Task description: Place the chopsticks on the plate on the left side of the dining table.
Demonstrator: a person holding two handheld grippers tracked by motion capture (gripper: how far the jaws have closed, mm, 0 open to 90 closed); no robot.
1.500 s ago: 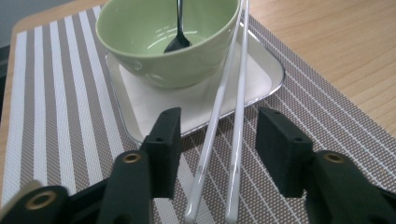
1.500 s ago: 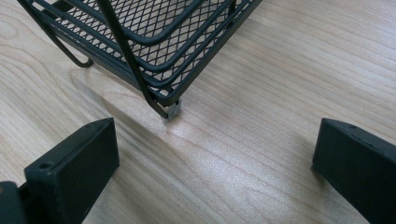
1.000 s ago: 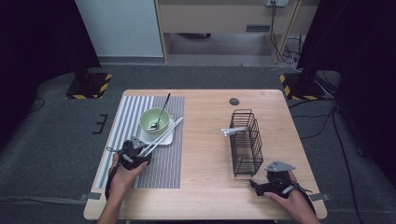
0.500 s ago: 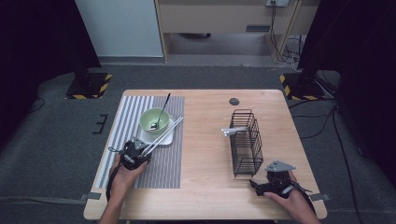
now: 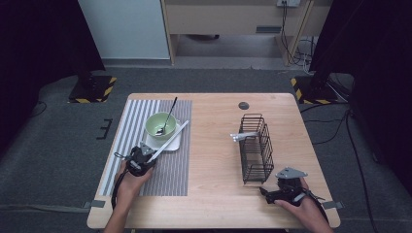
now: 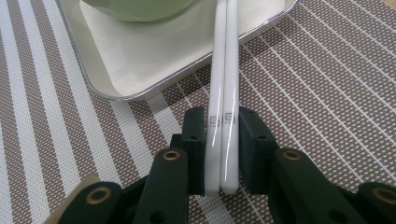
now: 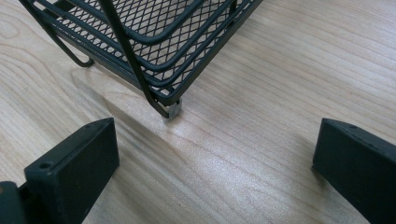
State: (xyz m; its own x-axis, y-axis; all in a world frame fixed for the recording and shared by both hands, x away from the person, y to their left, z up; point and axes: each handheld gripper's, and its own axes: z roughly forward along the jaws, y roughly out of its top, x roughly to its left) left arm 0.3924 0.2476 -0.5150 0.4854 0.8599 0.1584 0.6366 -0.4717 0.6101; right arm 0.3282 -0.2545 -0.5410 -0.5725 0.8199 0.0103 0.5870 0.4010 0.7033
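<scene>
A pair of white chopsticks [image 6: 224, 70] lies side by side, its far end on the white square plate [image 6: 130, 60] and its near end over the striped placemat [image 6: 327, 70]. My left gripper [image 6: 223, 121] has just been closing, and its pads now press on the chopsticks' near end. In the high view the left gripper [image 5: 145, 156] sits just in front of the plate [image 5: 154, 143], which bears a green bowl [image 5: 160, 125] with a black spoon [image 5: 169, 114]. My right gripper [image 7: 215, 154] stands open over bare wood, close to a foot of the black wire basket [image 7: 154, 28].
The wire basket [image 5: 255, 145] stands right of the table's middle, with a pale utensil [image 5: 244, 136] sticking out of its left side. A small dark round disc [image 5: 243, 105] sits near the far edge. My right gripper [image 5: 269, 193] rests by the front edge.
The left gripper's jaws have drawn in around the chopsticks' near end. Neither hand has shifted, and the bowl, plate and basket stay where they were.
</scene>
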